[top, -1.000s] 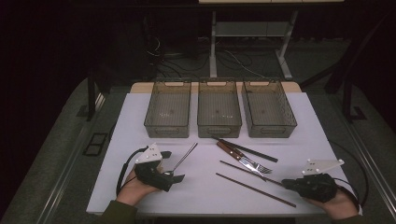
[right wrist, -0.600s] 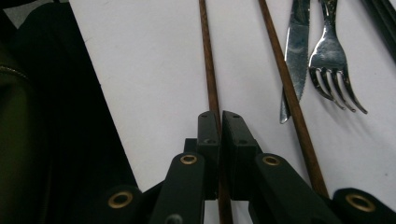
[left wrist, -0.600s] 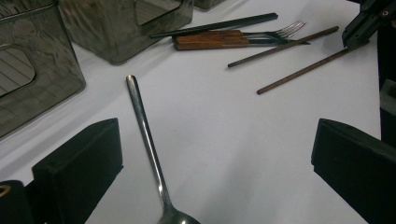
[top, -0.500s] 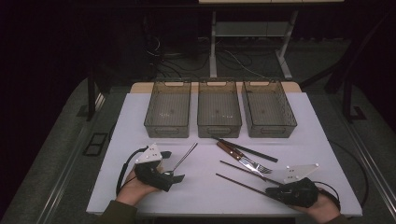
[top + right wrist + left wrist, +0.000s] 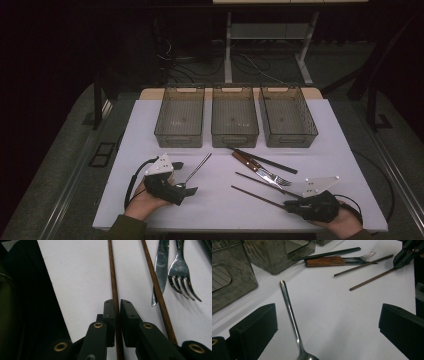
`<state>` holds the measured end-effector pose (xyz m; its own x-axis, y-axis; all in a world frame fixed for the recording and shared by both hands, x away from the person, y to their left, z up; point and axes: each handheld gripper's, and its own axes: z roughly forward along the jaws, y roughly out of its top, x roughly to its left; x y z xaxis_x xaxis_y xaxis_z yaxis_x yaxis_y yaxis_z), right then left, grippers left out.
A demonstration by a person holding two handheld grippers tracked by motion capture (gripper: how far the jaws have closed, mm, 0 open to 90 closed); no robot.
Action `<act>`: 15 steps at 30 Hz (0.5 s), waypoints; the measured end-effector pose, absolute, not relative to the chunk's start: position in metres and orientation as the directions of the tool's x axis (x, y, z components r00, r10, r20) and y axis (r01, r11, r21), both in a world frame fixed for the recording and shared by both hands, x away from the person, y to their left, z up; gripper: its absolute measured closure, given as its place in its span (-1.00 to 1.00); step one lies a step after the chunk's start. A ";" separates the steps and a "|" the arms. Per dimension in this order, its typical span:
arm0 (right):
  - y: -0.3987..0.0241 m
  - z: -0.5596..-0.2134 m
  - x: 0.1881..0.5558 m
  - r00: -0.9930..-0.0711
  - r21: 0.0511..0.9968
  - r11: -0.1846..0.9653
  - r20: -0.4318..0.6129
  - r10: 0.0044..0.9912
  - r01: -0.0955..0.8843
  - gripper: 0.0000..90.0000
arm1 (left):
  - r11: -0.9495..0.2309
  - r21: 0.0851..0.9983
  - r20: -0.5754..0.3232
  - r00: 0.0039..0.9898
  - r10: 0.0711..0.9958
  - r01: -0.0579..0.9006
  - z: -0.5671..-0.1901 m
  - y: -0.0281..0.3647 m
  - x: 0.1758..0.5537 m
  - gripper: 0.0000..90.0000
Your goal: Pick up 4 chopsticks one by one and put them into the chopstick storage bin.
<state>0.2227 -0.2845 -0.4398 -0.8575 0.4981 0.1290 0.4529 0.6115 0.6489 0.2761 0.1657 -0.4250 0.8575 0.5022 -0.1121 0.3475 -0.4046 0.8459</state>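
At the near right corner of the white table (image 5: pixel 150 125), the right gripper (image 5: pixel 117 315) is pinching a brown chopstick (image 5: pixel 113 280), its jaws having just been easing apart slightly; the stick's near end is hiding under them. From the high view its long axis is running from about four o'clock up toward ten o'clock. The left gripper (image 5: pixel 327 322) is gaping wide over a spoon (image 5: pixel 290 315), whose bowl is cut off.

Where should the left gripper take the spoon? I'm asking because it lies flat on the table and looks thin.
Grip the spoon across its slim straight handle, about midway, coming down from above. It lies flat between the open left gripper, so the pads can close on the handle's two long edges; the bowl end is wider and rounded, likely to slip.
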 end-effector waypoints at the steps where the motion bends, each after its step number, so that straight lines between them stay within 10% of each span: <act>1: -0.285 -0.440 0.223 -0.860 0.650 0.615 0.123 0.495 0.447 0.82 | -0.406 0.845 -0.111 0.858 0.502 0.348 -0.425 0.166 0.276 -0.98; 15: -0.283 -0.445 0.224 -0.869 0.641 0.639 0.090 0.487 0.424 0.79 | -0.404 0.846 -0.114 0.858 0.502 0.348 -0.425 0.165 0.276 -0.98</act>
<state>0.2243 -0.2834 -0.4451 -0.8689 0.4868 0.0900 0.4244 0.6391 0.6414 0.2759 0.1653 -0.4251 0.8576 0.5016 -0.1135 0.3482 -0.4038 0.8460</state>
